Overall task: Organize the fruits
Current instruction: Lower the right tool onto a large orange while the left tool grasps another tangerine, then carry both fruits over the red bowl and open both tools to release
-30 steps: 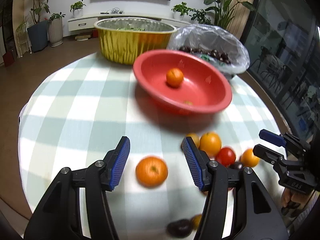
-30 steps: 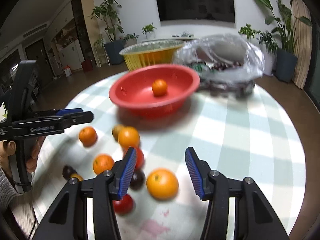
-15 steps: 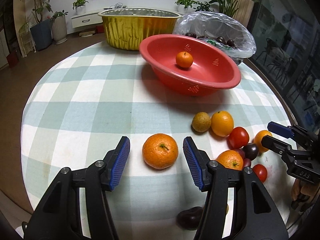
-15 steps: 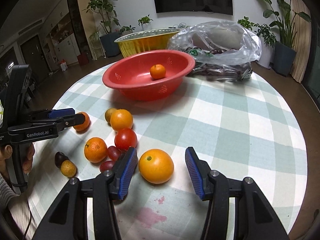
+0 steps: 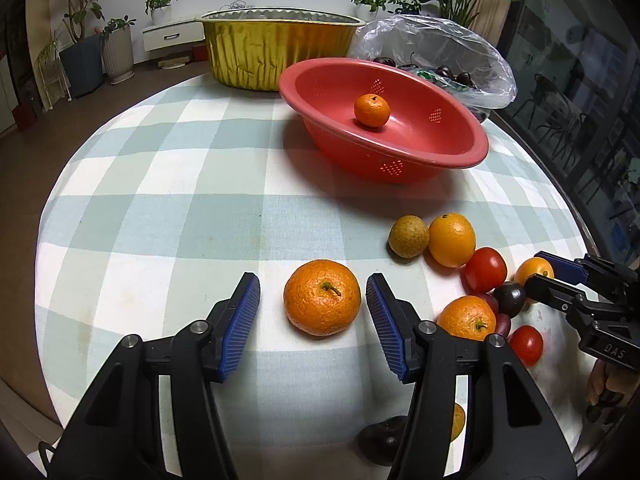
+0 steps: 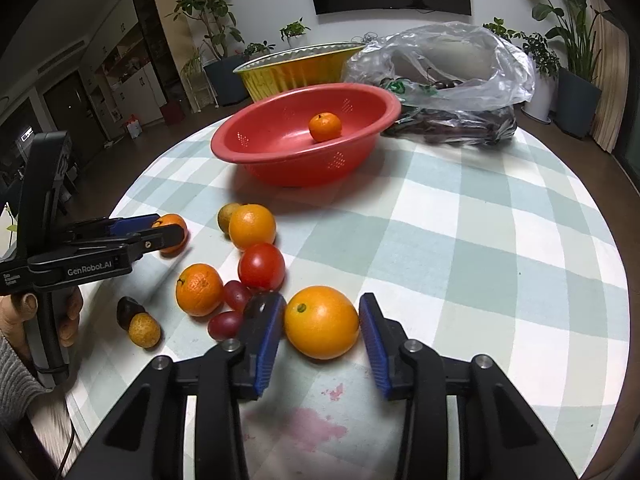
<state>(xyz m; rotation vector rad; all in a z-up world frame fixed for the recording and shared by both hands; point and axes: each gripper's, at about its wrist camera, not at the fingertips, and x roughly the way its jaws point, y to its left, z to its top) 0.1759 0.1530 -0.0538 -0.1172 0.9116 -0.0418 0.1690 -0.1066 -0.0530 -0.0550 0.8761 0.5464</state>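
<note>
My left gripper (image 5: 312,312) is open around a rough-skinned mandarin (image 5: 322,297) on the checked tablecloth, with a gap on each side. My right gripper (image 6: 322,330) is open around a smooth orange (image 6: 321,327), its blue pads close to the fruit's sides. The red perforated bowl (image 5: 440,156) stands beyond with one small mandarin (image 5: 371,110) inside; it also shows in the right wrist view (image 6: 280,168). A loose cluster of oranges, tomatoes (image 6: 261,266), dark plums and small yellow fruits lies between the grippers.
A gold foil tub (image 5: 276,56) and a clear plastic bag of dark cherries (image 5: 448,56) stand behind the bowl. The round table's edge (image 5: 44,216) curves close on the left. A pink stain (image 6: 304,428) marks the cloth near my right gripper.
Both grippers have come lower and closer to the table, each framing its fruit. The right gripper's jaws have narrowed around the orange. The motion blur has gone.
</note>
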